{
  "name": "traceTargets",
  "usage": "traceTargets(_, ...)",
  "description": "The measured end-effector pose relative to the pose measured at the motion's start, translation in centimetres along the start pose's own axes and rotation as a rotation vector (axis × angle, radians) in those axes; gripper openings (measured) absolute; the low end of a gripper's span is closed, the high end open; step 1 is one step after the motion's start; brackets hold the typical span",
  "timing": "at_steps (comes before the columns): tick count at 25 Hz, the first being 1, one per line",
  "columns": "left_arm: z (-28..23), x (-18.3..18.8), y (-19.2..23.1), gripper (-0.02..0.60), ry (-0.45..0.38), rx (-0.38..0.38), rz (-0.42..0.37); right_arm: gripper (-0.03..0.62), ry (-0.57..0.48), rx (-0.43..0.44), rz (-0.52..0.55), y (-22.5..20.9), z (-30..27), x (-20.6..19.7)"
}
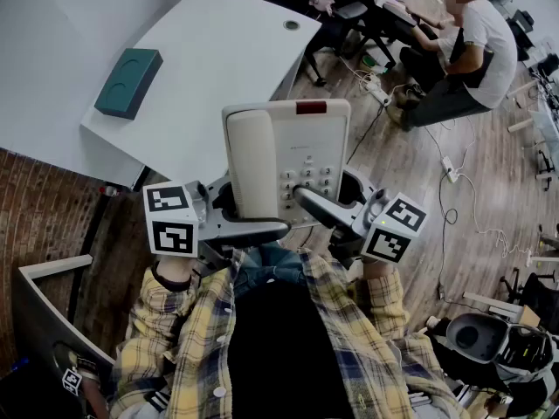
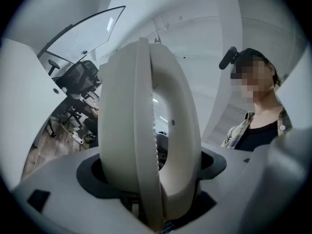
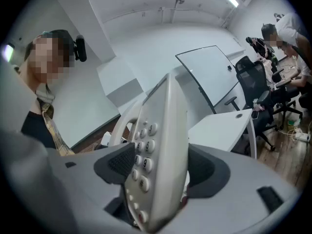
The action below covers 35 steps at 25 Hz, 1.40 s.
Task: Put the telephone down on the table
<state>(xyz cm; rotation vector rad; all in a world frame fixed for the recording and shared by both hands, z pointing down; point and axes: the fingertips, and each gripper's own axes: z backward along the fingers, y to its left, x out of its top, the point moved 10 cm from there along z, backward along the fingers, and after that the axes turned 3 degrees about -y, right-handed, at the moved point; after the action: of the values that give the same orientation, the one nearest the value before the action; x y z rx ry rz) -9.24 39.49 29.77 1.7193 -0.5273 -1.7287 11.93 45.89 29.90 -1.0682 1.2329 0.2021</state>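
- You hold a cream telephone (image 1: 301, 151) up in front of your chest with both grippers, one on each side of it, keypad facing up at you.
- Your left gripper (image 1: 238, 215) is clamped on the telephone's left side. In the left gripper view the handset (image 2: 122, 145) and the body behind it fill the gap between the jaws edge-on, and the dark pads sit against them.
- Your right gripper (image 1: 336, 201) is clamped on the right side. In the right gripper view the keypad (image 3: 144, 155) stands edge-on between the jaws, with the numbered buttons facing left.
- The handset lies in its cradle along the left half of the telephone. A dark red strip (image 1: 311, 107) runs across the top edge.
- The telephone is in the air, not resting on anything. In the head view its upper end overlaps the near corner of a white table (image 1: 210, 51).
- A teal box (image 1: 128, 81) lies on the table's left part, well apart from the telephone.
- Another person (image 1: 476, 46) sits at the upper right, over a wooden floor (image 1: 419, 182) strewn with cables.
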Motion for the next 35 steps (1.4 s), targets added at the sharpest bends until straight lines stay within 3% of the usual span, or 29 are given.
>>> traceTargets(28,-5.2,0.4,1.0,0.419,-0.012,0.047,0.008,0.299,-0.006,0.041,-0.032,-4.4,2.9,1.8)
traceTargets(35,-5.4,1.9,3.6,0.419,0.002,0.052,0.03,0.299,0.0,0.034,-0.059,-6.8,1.2,2.5)
